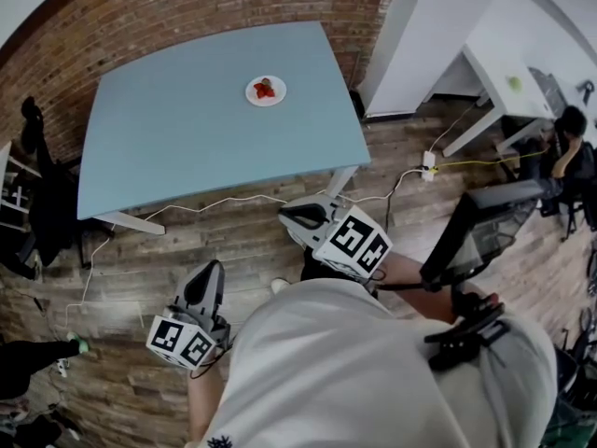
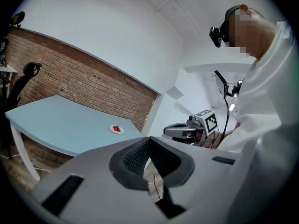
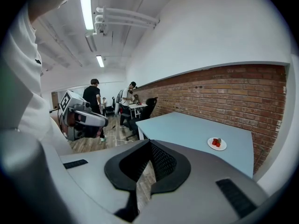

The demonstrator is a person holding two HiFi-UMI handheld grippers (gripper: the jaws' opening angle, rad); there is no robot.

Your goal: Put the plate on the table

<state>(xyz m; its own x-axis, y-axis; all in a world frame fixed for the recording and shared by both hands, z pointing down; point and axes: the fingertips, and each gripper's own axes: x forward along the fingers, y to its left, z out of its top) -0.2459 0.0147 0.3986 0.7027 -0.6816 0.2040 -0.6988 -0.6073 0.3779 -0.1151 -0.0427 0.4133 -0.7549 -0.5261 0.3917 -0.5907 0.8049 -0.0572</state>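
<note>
A small white plate (image 1: 266,91) carrying red pieces of food sits on the light-blue table (image 1: 187,138), toward its far side. The plate also shows in the left gripper view (image 2: 117,129) and the right gripper view (image 3: 217,143), resting on the tabletop. Both grippers hang over the wooden floor close to the person's body, well short of the table. My left gripper (image 1: 210,269) (image 2: 149,141) is shut with nothing in it. My right gripper (image 1: 300,215) (image 3: 149,143) is shut and empty too. Each gripper sees the other: right gripper (image 2: 189,130), left gripper (image 3: 81,118).
White cables (image 1: 224,203) trail over the floor near the table legs to a power strip (image 1: 429,163). A black office chair (image 1: 42,194) stands left of the table. A white desk (image 1: 499,77) and a seated person (image 1: 569,147) are at the right. Two people (image 3: 96,99) stand far back.
</note>
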